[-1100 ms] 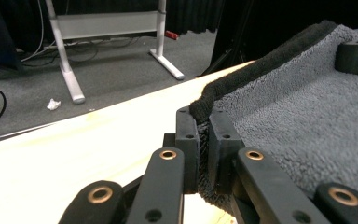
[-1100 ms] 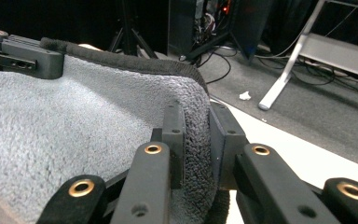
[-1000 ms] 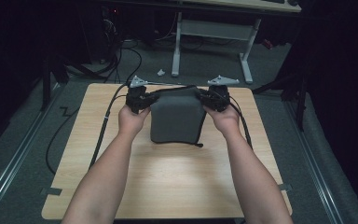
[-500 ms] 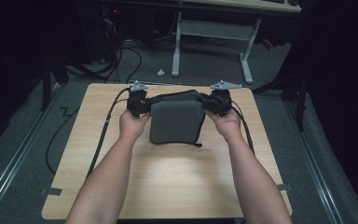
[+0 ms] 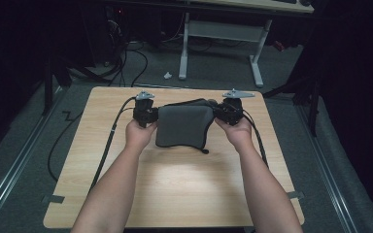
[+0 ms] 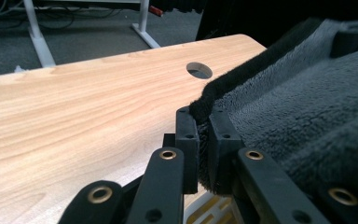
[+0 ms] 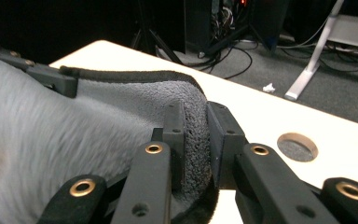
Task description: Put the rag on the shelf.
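Toward the far half of the wooden table (image 5: 175,189): a dark grey fleece cloth (image 5: 182,127), folded into a thick pad, stretched between two hand-held grippers and apparently partly lifted, near edge drooping toward the wood. Black trim along its border; a thin cord with a small toggle (image 5: 205,151) dangling at the cloth's near right corner.

At the cloth's left edge: left gripper (image 6: 204,149), jaws nearly closed, pinching the trimmed hem with fleece squeezed into the narrow gap. At the cloth's right edge: right gripper (image 7: 196,140), likewise clamped tight on a rolled fold of pile, jaws held apart by no more than the fabric's thickness. Grey three-cornered plates on top of both, cables trailing back past the forearms.

Beyond the cloth, near the table's far corners: round cable holes (image 6: 199,70) cut through the wood. Farther out: carpeted floor, loose black cables, a white desk frame (image 5: 220,34).

Risks, judged from the grips: both bites shallow, taken right at the hem, so a hard outward pull could slide the plush fabric free on one side and drop that half. Uneven lifting could let the fold open and the pad sag. Dangling cord could snag on the table edge or under a forearm. Whether inner layers are caught in either bite: cannot tell.
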### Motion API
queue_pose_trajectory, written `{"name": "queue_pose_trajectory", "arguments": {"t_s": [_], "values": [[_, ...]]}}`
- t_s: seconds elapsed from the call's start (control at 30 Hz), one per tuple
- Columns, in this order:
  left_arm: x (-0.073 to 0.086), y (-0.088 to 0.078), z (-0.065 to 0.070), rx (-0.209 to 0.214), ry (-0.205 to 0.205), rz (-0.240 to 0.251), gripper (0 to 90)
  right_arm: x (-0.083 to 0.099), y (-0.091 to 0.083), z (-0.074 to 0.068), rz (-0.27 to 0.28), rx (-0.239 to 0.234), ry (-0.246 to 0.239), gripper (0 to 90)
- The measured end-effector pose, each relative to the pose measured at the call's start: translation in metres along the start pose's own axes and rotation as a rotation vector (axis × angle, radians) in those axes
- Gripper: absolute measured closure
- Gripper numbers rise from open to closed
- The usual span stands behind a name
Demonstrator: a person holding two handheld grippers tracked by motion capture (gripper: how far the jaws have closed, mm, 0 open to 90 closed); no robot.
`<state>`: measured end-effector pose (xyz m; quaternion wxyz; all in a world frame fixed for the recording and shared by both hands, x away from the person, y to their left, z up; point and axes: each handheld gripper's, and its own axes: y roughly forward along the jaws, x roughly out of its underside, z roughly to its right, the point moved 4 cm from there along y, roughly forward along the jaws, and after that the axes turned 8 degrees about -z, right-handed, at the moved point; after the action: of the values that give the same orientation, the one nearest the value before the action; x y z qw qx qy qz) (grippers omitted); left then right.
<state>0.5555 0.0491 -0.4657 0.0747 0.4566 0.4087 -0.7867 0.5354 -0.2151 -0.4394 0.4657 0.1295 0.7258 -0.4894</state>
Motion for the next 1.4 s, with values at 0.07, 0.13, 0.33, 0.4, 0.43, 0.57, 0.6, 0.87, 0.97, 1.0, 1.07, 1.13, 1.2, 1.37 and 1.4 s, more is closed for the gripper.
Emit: {"name": "queue_pose_trajectory", "arguments": {"t_s": [0.07, 0.13, 0.33, 0.4, 0.43, 0.57, 0.6, 0.87, 0.97, 1.0, 1.07, 1.13, 1.2, 1.37, 1.4], "values": [[0.002, 0.002, 0.0, 0.005, -0.007, -0.002, 84.4, 0.002, 0.001, 0.001, -0.002, 0.001, 0.005, 79.7], [0.004, 0.003, -0.002, 0.005, -0.011, -0.007, 84.4, 0.006, 0.004, 0.001, 0.001, -0.002, 0.016, 79.6], [0.014, 0.008, -0.004, 0.005, -0.019, -0.034, 84.3, 0.017, 0.017, 0.005, -0.017, -0.032, 0.082, 78.3], [0.017, 0.008, -0.005, 0.013, -0.025, -0.034, 84.2, 0.019, 0.019, 0.007, -0.018, -0.052, 0.115, 76.9], [0.018, 0.008, -0.006, 0.015, -0.03, -0.031, 84.1, 0.02, 0.02, 0.007, -0.018, -0.052, 0.122, 76.6], [0.022, 0.007, -0.007, 0.021, -0.035, -0.027, 83.9, 0.02, 0.02, 0.006, -0.018, -0.04, 0.128, 69.7], [0.023, 0.007, -0.007, 0.022, -0.034, -0.028, 83.9, 0.02, 0.02, 0.007, -0.02, -0.04, 0.137, 68.1], [0.024, 0.008, -0.006, 0.025, -0.019, -0.033, 83.9, 0.019, 0.016, 0.008, -0.024, 0.002, 0.126, 61.6], [0.024, 0.007, -0.006, 0.023, -0.025, -0.036, 83.9, 0.018, 0.014, 0.01, -0.025, 0.024, 0.116, 57.6], [0.023, 0.007, -0.005, 0.022, -0.026, -0.033, 83.9, 0.017, 0.013, 0.011, -0.024, 0.033, 0.11, 56.4], [0.023, 0.006, -0.006, 0.019, -0.027, -0.034, 83.8, 0.016, 0.01, 0.011, -0.016, 0.049, 0.105, 54.8], [0.023, 0.005, -0.007, 0.015, -0.027, -0.038, 83.8, 0.015, 0.007, 0.013, -0.008, 0.072, 0.108, 54.6], [0.023, 0.003, -0.008, 0.016, -0.032, -0.037, 83.3, 0.013, 0.003, 0.015, 0.008, 0.086, 0.107, 54.0], [0.023, 0.0, -0.01, 0.005, -0.047, -0.028, 74.1, 0.011, -0.005, 0.02, 0.015, 0.1, 0.11, 53.3], [0.023, 0.0, -0.01, 0.001, -0.048, -0.029, 73.9, 0.011, -0.006, 0.021, 0.015, 0.107, 0.109, 53.2]]}}
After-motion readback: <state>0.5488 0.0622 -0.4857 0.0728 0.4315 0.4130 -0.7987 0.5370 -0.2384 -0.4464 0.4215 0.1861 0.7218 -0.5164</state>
